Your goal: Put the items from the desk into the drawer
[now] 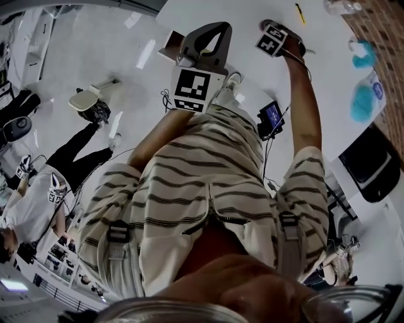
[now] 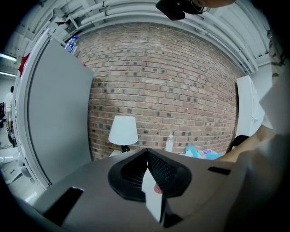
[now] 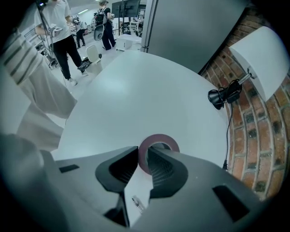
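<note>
A maroon roll of tape (image 3: 159,136) lies flat on the white desk (image 3: 136,86). My right gripper (image 3: 144,156) points steeply down at it. One jaw sits inside the ring and the other outside, and the pads press on the ring's near wall. In the head view the right gripper (image 1: 270,28) reaches far out over the desk (image 1: 319,44). My left gripper (image 1: 213,28) is held up in front of the person's chest. Its jaws meet at the tip (image 2: 147,153). A small white and red thing shows deeper between them; I cannot tell what it is.
A white lamp (image 3: 265,52) stands by the brick wall (image 3: 253,136), with its black clamp (image 3: 224,95) and cable at the desk's edge. A yellow pen (image 1: 300,12), blue packs (image 1: 363,101) and a bottle (image 2: 170,142) are on the desk. People (image 3: 56,27) stand beyond it.
</note>
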`<state>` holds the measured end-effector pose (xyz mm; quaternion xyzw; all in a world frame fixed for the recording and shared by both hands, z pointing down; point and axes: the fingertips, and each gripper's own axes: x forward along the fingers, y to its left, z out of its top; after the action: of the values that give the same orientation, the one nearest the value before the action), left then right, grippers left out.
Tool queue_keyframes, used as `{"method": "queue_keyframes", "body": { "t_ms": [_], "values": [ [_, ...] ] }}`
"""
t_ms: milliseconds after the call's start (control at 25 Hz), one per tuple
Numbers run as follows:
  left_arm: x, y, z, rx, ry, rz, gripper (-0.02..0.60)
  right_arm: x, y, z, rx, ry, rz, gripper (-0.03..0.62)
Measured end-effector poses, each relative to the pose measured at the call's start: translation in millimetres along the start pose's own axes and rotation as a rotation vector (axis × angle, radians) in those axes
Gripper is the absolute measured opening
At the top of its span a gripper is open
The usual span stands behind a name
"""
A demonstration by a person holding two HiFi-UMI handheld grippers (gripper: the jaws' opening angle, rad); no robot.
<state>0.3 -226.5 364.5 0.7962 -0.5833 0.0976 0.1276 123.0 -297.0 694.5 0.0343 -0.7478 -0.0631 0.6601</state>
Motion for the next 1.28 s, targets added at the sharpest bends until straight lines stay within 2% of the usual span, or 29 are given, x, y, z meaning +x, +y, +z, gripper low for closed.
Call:
{"method": "queue_keyframes", "body": {
  "t_ms": [320,560,880,1120,1280],
  "values": [
    [1.2,-6.6,2.0,0.007,-0.002,-0.012,0.008,-21.1,-5.8,6.9,0.063,-0.046,-0.022,0.075],
    [-4.8,-5.8,3.8,0.008,-0.008,-0.003,0.008,-40.2,-3.4,19.1,0.167,-0.123,-0.051,0.075],
    [-16.9,-6.6,5.4,0.008,-0.018,0.011,0.008,-83.4,-6.3,37.8,0.486,-0.320,-0.090,0.074],
    [-27.6,-13.0,7.0,0.014,-0.024,0.022,0.008,-133.2,-8.0,47.3,0.700,-0.499,-0.173,0.074],
    [-32.1,-14.0,6.1,0.010,-0.026,0.030,0.008,-162.4,-8.0,51.8,0.792,-0.600,-0.235,0.074]
  ]
}}
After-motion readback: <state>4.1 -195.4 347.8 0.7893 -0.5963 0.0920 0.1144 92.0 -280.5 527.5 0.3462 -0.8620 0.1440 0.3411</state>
